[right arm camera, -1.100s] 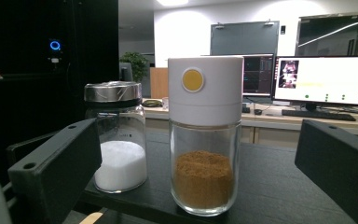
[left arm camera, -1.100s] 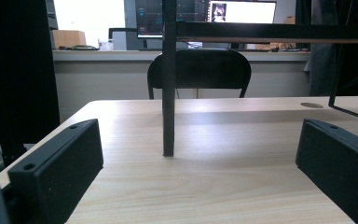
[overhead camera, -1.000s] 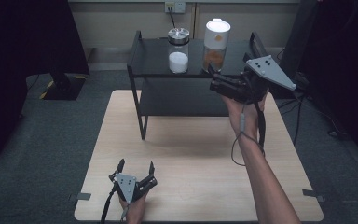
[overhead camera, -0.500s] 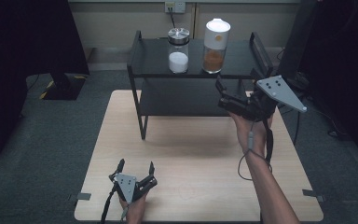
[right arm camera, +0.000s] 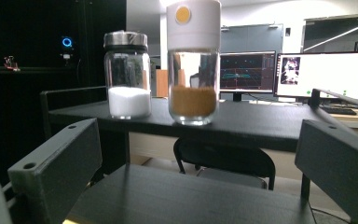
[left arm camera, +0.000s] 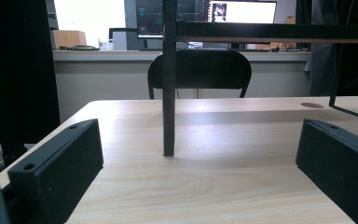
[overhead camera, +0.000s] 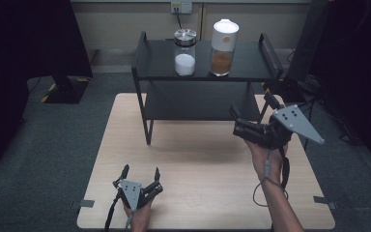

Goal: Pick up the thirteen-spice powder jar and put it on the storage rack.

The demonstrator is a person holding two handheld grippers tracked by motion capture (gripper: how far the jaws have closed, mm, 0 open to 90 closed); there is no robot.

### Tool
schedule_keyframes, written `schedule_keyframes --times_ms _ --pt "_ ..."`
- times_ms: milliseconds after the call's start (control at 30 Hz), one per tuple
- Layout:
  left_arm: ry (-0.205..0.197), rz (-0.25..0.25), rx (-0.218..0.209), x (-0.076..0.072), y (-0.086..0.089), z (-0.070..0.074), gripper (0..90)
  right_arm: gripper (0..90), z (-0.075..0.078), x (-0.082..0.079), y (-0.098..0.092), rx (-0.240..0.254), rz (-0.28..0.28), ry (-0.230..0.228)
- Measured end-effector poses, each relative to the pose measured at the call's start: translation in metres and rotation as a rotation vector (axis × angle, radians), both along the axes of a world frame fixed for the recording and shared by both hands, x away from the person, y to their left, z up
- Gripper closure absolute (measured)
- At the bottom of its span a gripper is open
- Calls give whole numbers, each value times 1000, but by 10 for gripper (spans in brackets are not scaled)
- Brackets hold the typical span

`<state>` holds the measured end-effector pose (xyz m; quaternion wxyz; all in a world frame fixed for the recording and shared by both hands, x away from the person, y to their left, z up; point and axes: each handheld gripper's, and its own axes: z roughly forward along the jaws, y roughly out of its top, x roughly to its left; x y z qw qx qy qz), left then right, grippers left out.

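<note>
A black two-tier shelf (overhead camera: 251,63) stands at the far side of the wooden table (overhead camera: 198,164). On its top tier are a glass jar of white powder (overhead camera: 184,52) with a metal lid and a taller jar of orange-brown powder (overhead camera: 222,47) with a white lid. My right gripper (overhead camera: 249,104) hovers open in front of the shelf's right end, below the top tier. It faces the white-powder jar (right arm camera: 128,74) and the orange-brown jar (right arm camera: 192,65), and holds nothing. My left gripper (overhead camera: 141,171) rests open and empty near the table's front edge.
The shelf's front left leg (left arm camera: 168,79) stands a short way ahead of the left gripper, with bare tabletop (left arm camera: 242,168) between. A black chair (left arm camera: 199,74) and monitors sit beyond the table. Dark floor surrounds it.
My right gripper has drawn back from the orange-brown jar, moving down and toward the person. The jars stay on the shelf. The left gripper has not moved.
</note>
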<state>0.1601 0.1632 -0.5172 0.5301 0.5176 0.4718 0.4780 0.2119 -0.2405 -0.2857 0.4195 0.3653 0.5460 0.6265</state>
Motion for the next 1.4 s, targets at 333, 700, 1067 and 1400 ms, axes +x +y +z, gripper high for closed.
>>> schedule_keyframes --times_ms 333,700,1067,1400 --pt "0 0 0 0 0 0 0 0 -43 -20 -4 20 -32 -4" --pt "0 1 0 0 0 0 0 0 -148 -51 -6 -20 -108 15" --pt "-1 2 -1 0 0 0 0 0 -213 -73 0 -66 -207 77" --pt "-1 2 0 0 0 0 0 0 -229 -73 -4 -47 -216 93"
